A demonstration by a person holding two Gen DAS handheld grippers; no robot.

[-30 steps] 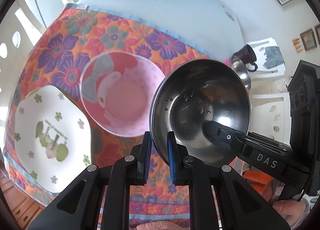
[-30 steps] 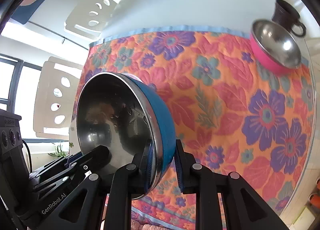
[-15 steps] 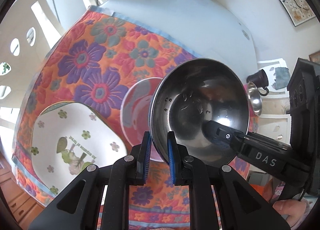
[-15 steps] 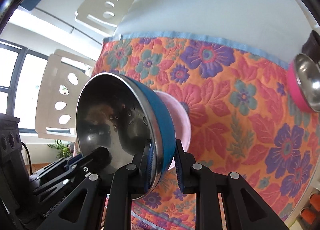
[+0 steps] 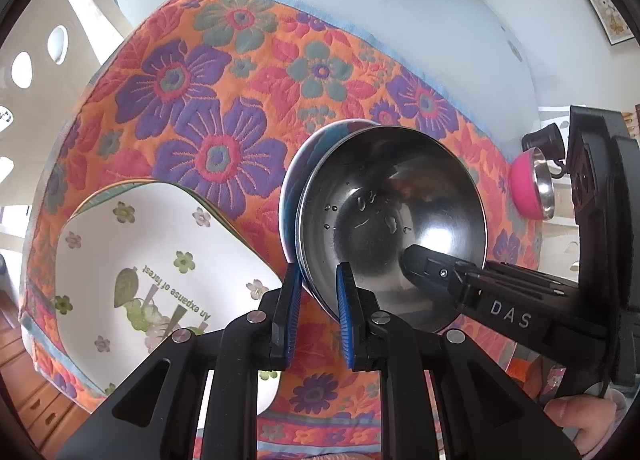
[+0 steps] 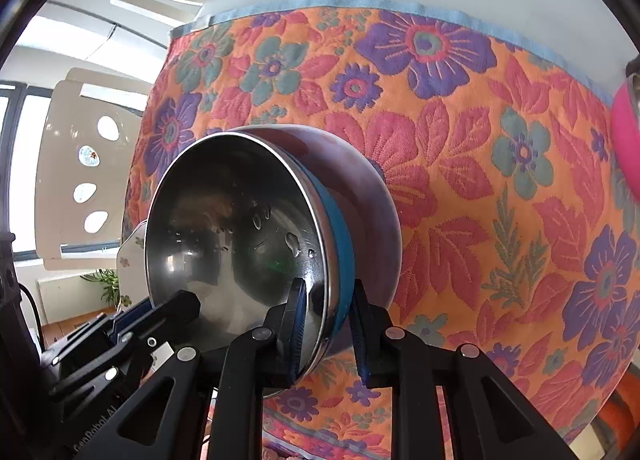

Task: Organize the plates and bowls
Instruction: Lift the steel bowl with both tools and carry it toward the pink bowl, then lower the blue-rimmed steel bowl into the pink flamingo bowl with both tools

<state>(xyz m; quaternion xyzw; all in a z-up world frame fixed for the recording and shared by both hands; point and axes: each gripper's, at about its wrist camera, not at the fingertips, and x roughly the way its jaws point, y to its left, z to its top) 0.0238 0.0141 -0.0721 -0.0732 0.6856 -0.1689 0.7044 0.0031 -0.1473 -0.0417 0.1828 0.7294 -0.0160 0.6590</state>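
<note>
Steel bowl (image 5: 384,228), pinched by both my claws (image 5: 316,300) (image 6: 326,324), has dropped into the pink bowl (image 6: 360,180), ready for release.

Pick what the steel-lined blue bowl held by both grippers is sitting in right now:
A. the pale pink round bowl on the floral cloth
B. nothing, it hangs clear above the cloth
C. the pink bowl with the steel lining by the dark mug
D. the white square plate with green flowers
A: the blue bowl nests inside the pale pink bowl, whose rim wraps around it in both wrist views.
</note>
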